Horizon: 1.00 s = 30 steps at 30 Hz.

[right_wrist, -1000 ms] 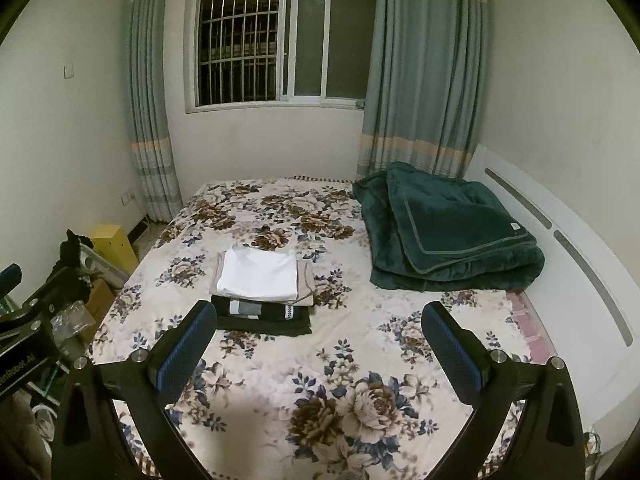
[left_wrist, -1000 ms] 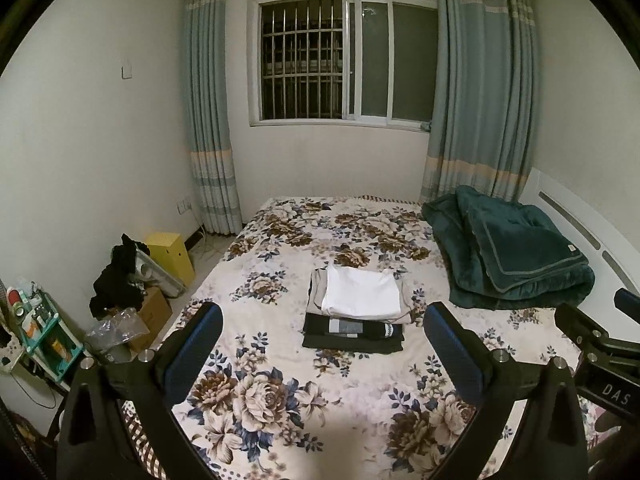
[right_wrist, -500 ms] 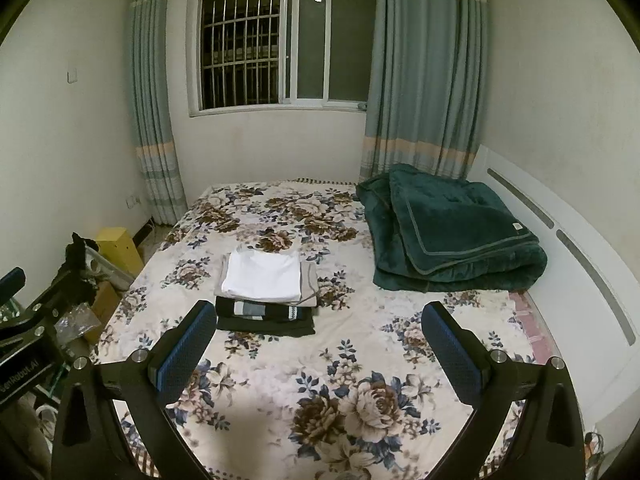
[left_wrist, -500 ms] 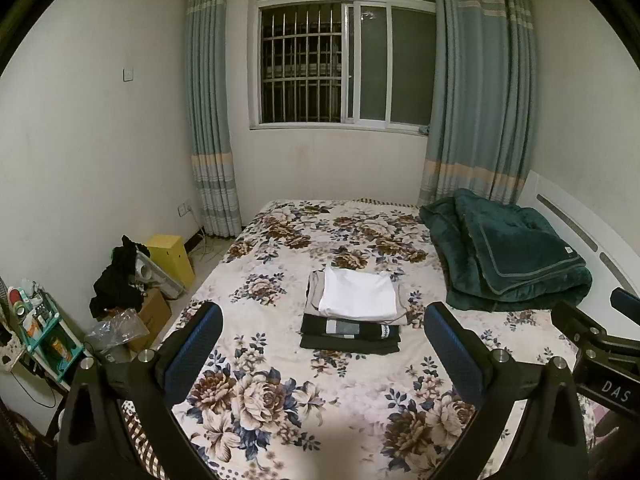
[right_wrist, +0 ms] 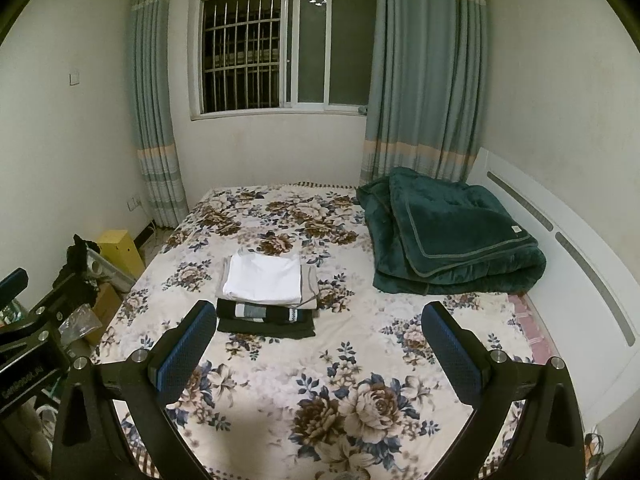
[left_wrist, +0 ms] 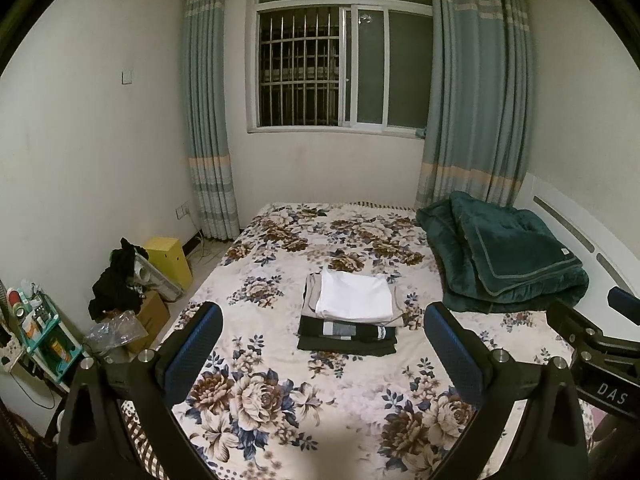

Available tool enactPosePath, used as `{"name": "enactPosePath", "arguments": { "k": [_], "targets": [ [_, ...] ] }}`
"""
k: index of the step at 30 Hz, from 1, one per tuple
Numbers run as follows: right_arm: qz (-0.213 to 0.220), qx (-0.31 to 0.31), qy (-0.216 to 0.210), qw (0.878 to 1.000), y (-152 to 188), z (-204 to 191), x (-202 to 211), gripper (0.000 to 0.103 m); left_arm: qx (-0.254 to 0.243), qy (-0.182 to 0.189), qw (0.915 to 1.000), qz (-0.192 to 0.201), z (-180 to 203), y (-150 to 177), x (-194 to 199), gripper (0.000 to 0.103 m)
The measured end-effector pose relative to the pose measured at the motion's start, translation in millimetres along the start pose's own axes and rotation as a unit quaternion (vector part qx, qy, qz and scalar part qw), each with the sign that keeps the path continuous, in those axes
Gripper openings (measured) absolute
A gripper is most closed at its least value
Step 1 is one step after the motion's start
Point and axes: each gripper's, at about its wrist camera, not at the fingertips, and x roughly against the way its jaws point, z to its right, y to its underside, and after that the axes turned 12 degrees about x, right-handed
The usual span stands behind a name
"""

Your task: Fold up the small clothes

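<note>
Both grippers held above the near end of a bed (left_wrist: 280, 396) (right_wrist: 280, 380) covered by a flowered sheet. Left gripper (left_wrist: 323, 344): jaws spread wide, nothing between them. Right gripper (right_wrist: 319, 340): jaws likewise spread wide and empty; its frame also shows at the right edge of the left wrist view, and the left gripper's frame at the left edge of the right wrist view.

Folded clothes lie in two small piles near the middle of the bed, well apart from both grippers. The farther pile has a white garment (left_wrist: 354, 295) (right_wrist: 263, 278) lying flat on a beige one (left_wrist: 310, 295) (right_wrist: 309, 292). The nearer pile, touching the first, is of dark clothes (left_wrist: 347, 338) (right_wrist: 266, 319) with a grey and white band on top.

A folded green blanket (left_wrist: 508, 256) (right_wrist: 452, 236) rests at the right side of the bed against the white headboard (right_wrist: 568, 240). On the floor at the left stand a yellow box (left_wrist: 168, 256) (right_wrist: 120, 250) and a cardboard box (left_wrist: 150, 318). A barred window (left_wrist: 344, 68) (right_wrist: 280, 52) with grey-blue curtains (left_wrist: 476, 92) (right_wrist: 424, 80) fills the far wall.
</note>
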Motion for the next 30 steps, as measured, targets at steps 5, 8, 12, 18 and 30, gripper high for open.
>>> {"name": "enactPosePath", "arguments": {
  "k": [5, 8, 12, 18, 30],
  "targets": [
    [0.004, -0.001, 0.001, 1.0, -6.2, 1.4, 4.3, 0.103, -0.001, 0.002, 1.0, 0.005, 4.4, -3.5, 1.9, 0.103],
    [0.006, -0.001, 0.001, 1.0, -13.3, 2.0, 6.8, 0.103, 0.0, 0.002, 1.0, 0.007, 5.3, -3.4, 4.5, 0.103],
    [0.008, -0.002, 0.002, 1.0, -16.3, -0.1, 9.8, 0.103, 0.0, 0.002, 1.0, 0.007, 6.4, -2.7, 5.2, 0.103],
    [0.008, -0.003, 0.003, 1.0, -14.6, -1.6, 10.4, 0.103, 0.002, 0.001, 1.0, 0.009, 6.4, -0.9, 8.3, 0.103],
    [0.008, -0.006, 0.007, 1.0, -13.2, -7.6, 11.6, 0.103, 0.005, -0.01, 0.9998, 0.015, 6.2, 9.3, 19.2, 0.103]
  ]
}}
